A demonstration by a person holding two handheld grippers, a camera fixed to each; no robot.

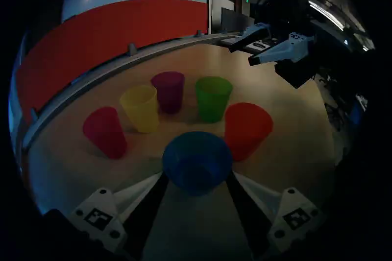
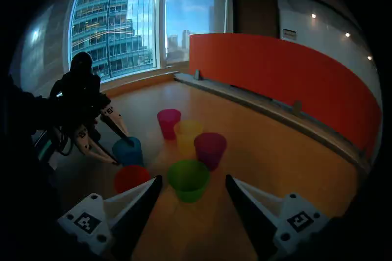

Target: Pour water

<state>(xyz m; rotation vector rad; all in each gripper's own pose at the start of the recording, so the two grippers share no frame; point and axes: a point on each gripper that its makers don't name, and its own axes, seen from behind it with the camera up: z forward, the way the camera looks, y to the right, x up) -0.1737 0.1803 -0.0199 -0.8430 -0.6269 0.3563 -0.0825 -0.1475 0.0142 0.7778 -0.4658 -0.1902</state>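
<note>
We judge the pouring barely begun. Our left gripper (image 1: 197,177) is narrowed on the blue cup (image 1: 197,160), both fingers pressed against its sides, at the near edge of the cluster on the table (image 1: 289,129). The cup is upright, not tilted; whether it carries water we cannot tell. Our right gripper (image 2: 192,178) stands wide and holds nothing; the green cup (image 2: 187,182) sits just ahead between its fingers, apart from both. The red cup (image 1: 104,131) at the left, the yellow cup (image 1: 140,107), the far purple cup (image 1: 168,91) and the orange cup (image 1: 247,130) at the right stand upright. No water shows in any; choosing a receiving cup, tipping and pouring are all left.
</note>
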